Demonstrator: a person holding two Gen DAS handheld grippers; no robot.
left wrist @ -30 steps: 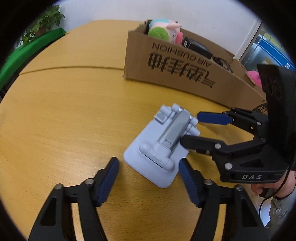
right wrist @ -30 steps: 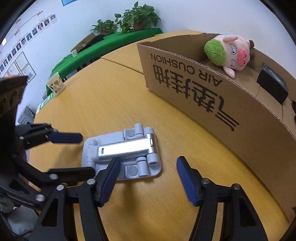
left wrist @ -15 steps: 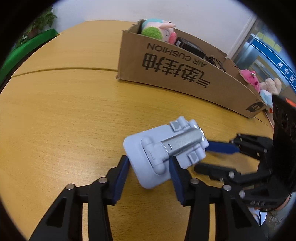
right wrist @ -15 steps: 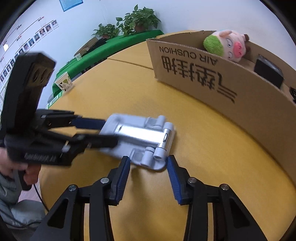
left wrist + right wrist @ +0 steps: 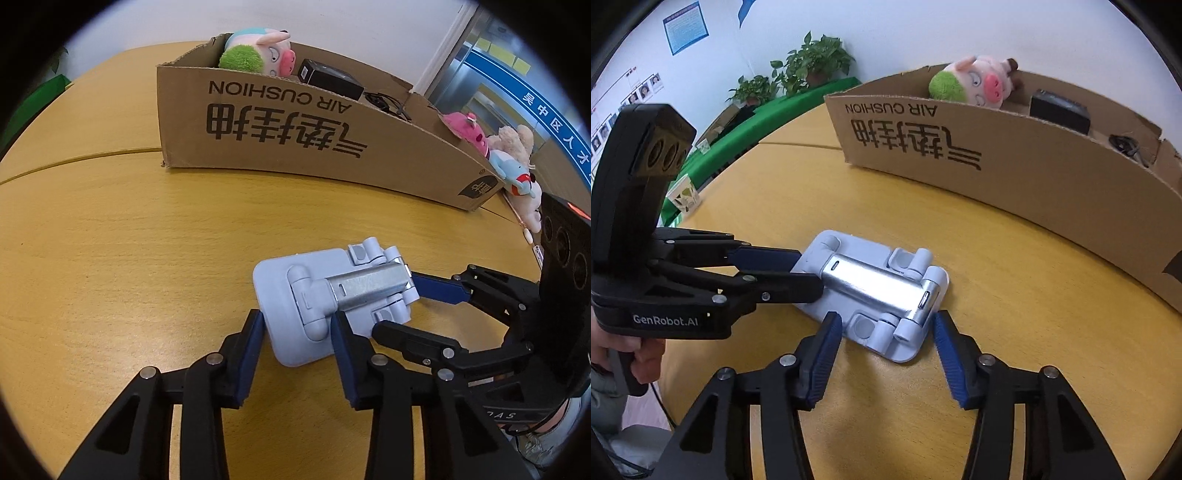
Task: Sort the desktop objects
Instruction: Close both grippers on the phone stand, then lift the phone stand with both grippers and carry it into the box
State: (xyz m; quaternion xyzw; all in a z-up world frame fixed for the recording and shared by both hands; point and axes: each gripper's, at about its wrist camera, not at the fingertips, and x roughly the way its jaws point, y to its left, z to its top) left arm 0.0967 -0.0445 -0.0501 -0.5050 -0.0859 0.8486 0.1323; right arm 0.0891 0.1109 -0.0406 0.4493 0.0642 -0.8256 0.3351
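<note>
A folded light grey phone stand (image 5: 332, 299) with a silver metal arm lies on the wooden table (image 5: 110, 266). My left gripper (image 5: 297, 332) is shut on the stand's near end, a blue pad on each side. In the right wrist view the stand (image 5: 879, 291) lies between my right gripper's (image 5: 886, 332) pads, which stand apart from its sides, so the right gripper is open around its other end. The left gripper (image 5: 768, 273) shows there gripping the stand from the left.
A long cardboard box (image 5: 295, 136) marked AIR CUSHION stands behind the stand, holding a plush pig (image 5: 258, 55), a black block (image 5: 328, 79) and cables. More plush toys (image 5: 509, 162) lie at its right end. Plants (image 5: 812, 62) and a green ledge stand beyond the table.
My left gripper closed on the phone stand and turned it. My right gripper closed toward the stand's far end, then opened wider again. Both views shifted toward the box.
</note>
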